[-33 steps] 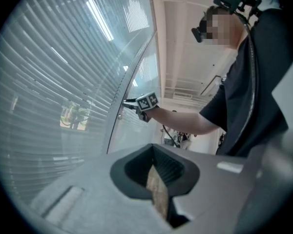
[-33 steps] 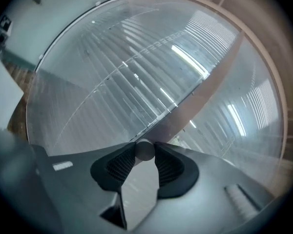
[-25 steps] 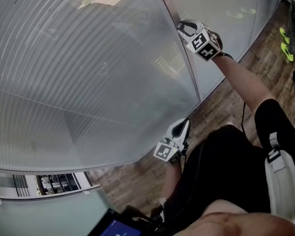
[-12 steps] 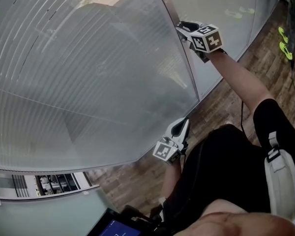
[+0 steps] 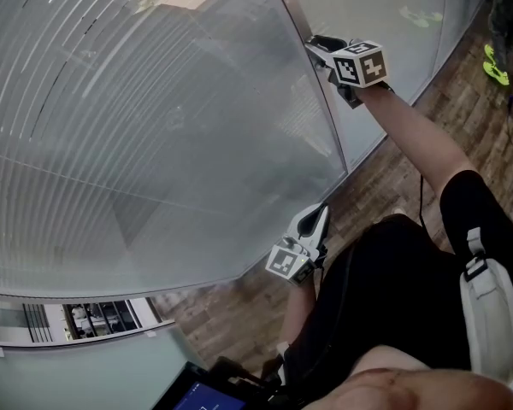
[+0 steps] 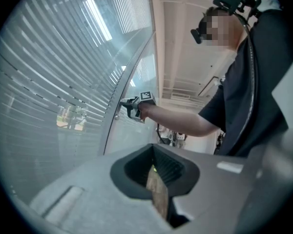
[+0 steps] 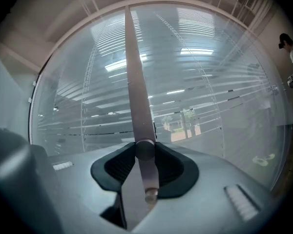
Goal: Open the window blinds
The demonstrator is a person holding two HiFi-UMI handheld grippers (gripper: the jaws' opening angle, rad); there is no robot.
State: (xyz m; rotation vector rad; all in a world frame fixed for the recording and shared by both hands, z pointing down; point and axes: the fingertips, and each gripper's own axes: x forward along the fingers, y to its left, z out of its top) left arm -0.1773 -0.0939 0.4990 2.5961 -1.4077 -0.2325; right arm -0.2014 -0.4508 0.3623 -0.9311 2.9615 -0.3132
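Grey slatted window blinds (image 5: 154, 126) hang behind glass and fill the left of the head view. A thin metal tilt wand (image 7: 136, 96) runs down in front of the blinds and passes between my right gripper's jaws. My right gripper (image 5: 318, 45) is at the window post, level, and shut on that wand (image 7: 139, 152). My left gripper (image 5: 318, 214) hangs lower beside my body, near the glass. Its jaws are together with nothing in them (image 6: 157, 177). From the left gripper view the right gripper (image 6: 123, 104) shows at the post, and light comes between the slats (image 6: 53, 82).
Wood floor (image 5: 393, 178) lies below the window. A plain glass panel (image 5: 385, 41) continues right of the post. Another person stands at the far right, in bright yellow-green shoes (image 5: 496, 71). A dark screen (image 5: 201, 395) is at the bottom edge.
My right gripper has rolled about its own axis on the wand, so its marker cube shows a different face. The slats' gaps look brighter at the upper left. The left gripper stayed put.
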